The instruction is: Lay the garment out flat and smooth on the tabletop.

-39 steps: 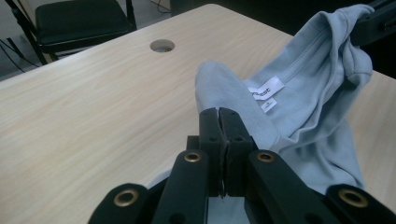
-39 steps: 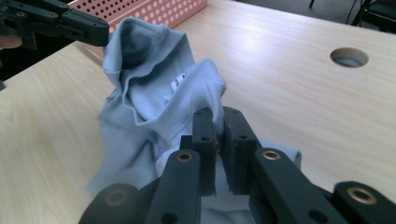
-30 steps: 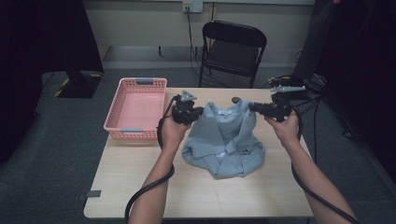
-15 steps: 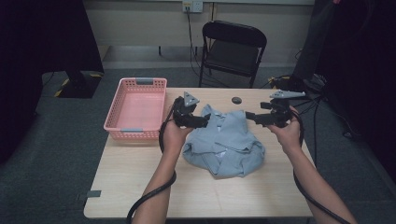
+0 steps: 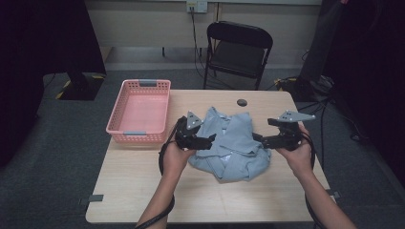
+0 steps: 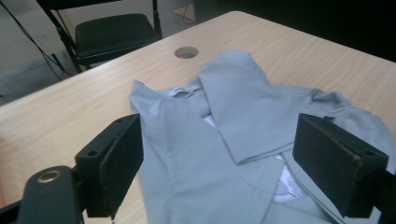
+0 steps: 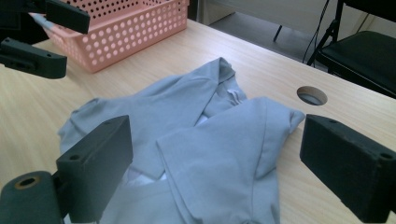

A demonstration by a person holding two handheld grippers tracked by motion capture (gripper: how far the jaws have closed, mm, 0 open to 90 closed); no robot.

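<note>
Grey-blue cotton-like fabric, a soft short-sleeved shirt [image 5: 230, 145], lies crumpled in the middle of the pale wood-grain desk [image 5: 143, 191], with both sleeves folded inward across the body so that they overlap near the collar. The cloth is matte and limp, forming rounded folds and stitched hems; a white patch shows between the layers in both gripper views. The left tongs [image 5: 206, 141] sit at the shirt's left edge and the right tongs [image 5: 260, 139] at its right edge, each pointing inward toward the garment. Both have just been opening: in the left gripper view the two black, block-shaped pads [image 6: 122, 163] stand wide apart with the shirt spread below and beyond them, not pressed, and the right gripper view shows the same wide gap over the cloth. Both tongs are thus released and hold nothing, which suggests the sleeve folds have been laid down and let go. The flanking stance would suit a fresh grasp for the next fold. A rectangular pink plastic basket with perforated walls [image 5: 140, 110] stands just left of the shirt, empty, probably the folded garment's destination. A round cable hole [image 5: 242, 101] pierces the desk's far edge; a black folding chair [image 5: 237, 50] stands behind.
</note>
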